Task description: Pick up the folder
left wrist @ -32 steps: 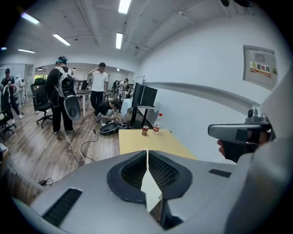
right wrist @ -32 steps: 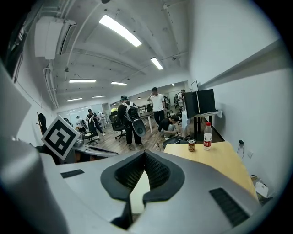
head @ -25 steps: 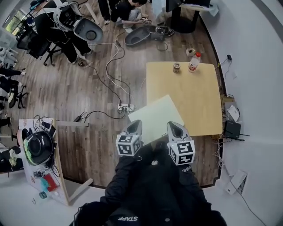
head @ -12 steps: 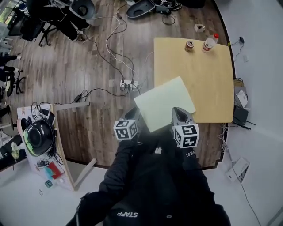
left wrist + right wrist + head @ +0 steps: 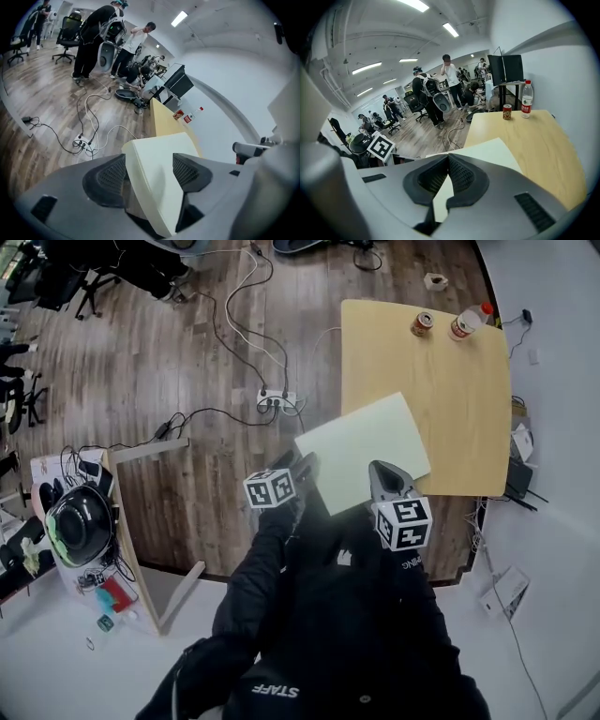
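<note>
Three cameras, one scene.
Head view looks steeply down from above; both gripper views sit low and close (facing forward), all sharing the folder [image 5: 364,450] and table [image 5: 441,399].

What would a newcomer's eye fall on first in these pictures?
A pale folder overhangs the near left corner of the wooden table. The left tongs, whose jaws have just been opening, stand open with the folder's corner between them. A can and a bottle stand at the table's far edge.
</note>
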A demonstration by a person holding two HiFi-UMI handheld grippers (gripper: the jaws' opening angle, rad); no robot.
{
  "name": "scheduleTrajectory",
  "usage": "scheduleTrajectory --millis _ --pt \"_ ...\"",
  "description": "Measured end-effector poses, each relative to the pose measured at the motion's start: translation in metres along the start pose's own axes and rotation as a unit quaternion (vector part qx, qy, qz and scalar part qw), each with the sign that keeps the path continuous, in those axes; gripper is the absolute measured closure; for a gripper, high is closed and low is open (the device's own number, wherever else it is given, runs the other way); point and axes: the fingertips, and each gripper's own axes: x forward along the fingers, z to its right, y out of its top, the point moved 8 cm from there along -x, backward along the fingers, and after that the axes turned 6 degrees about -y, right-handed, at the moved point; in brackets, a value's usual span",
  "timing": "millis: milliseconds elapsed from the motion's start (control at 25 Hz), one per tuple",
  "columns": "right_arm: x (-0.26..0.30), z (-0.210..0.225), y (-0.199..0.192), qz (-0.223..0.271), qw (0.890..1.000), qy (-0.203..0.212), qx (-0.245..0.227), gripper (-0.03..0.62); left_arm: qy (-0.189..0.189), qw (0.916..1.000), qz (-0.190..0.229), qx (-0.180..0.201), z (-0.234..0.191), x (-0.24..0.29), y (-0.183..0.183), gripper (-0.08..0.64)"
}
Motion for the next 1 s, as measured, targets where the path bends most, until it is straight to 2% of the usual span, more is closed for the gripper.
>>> scheduleTrajectory --millis 160,320,440,800,1000 --pt "0.010 0.001 -0.010 -0.017 1.000 0.018 0.005 0.574 -0.020 0.9992 -0.004 -0.034 -0.017 0.013 0.001 0.217" --pt "0.019 0.003 -0.016 -0.028 0.999 0.018 0.013 0.574 -0.057 0.9961 -0.005 -0.068 -0.030 0.022 0.001 0.185" --pt "0.025 0.003 -0.017 -0.032 0.999 0.018 0.018 0.574 -0.074 0.9937 -0.026 -0.080 -0.040 0.031 -0.001 0.165" --pt "0.037 0.012 -0.032 -0.056 0.998 0.022 0.018 0.574 -0.171 0.9757 -0.050 -0.127 -0.047 0.065 -0.010 0.129" --pt "0.037 0.017 -0.034 -0.062 0.998 0.019 0.012 0.574 -0.214 0.9662 -0.055 -0.132 -0.044 0.084 -0.010 0.129"
